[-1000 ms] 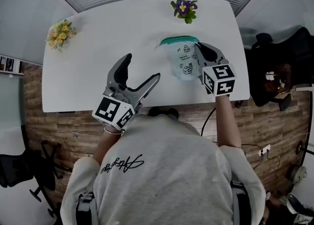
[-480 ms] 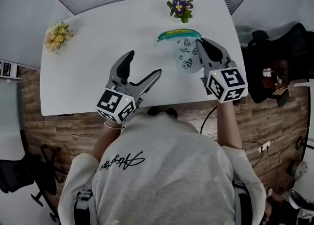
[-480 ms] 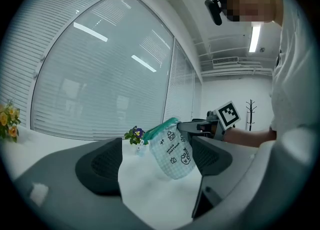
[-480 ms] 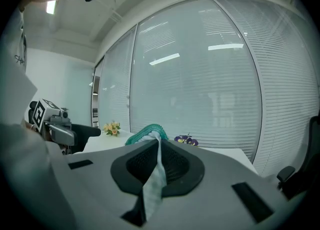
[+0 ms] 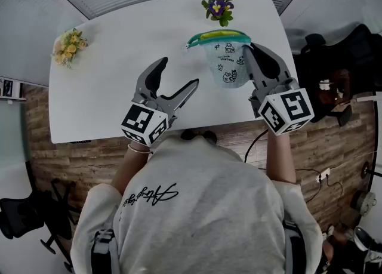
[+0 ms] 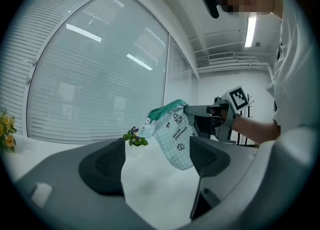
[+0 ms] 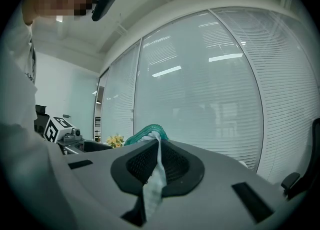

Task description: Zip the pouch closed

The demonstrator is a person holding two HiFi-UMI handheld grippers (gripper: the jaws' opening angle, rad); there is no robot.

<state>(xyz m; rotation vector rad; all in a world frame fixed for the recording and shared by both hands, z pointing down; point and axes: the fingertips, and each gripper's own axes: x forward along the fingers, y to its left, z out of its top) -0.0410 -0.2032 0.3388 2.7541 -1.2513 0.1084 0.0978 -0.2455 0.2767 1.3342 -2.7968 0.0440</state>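
A pale green checked pouch (image 5: 224, 61) with a teal zip (image 5: 218, 36) along its top hangs above the white table (image 5: 107, 88). My right gripper (image 5: 253, 53) is shut on the pouch's right edge; the fabric (image 7: 154, 174) is pinched between its pads. My left gripper (image 5: 177, 74) hovers to the left of the pouch, apart from it, with its jaws wide and closing slightly on nothing. In the left gripper view the pouch (image 6: 175, 134) hangs ahead of the left gripper (image 6: 157, 160), with the zip pull (image 6: 146, 122) at its left end and the right gripper (image 6: 192, 109) behind it.
A small pot of purple flowers (image 5: 219, 9) stands at the table's far edge behind the pouch. Yellow flowers (image 5: 70, 43) sit at the far left corner. A dark office chair (image 5: 334, 76) is off the table's right side. Blinds cover the window beyond.
The right gripper has risen with the pouch, lifting it off the table. The left gripper has stayed nearly in place.
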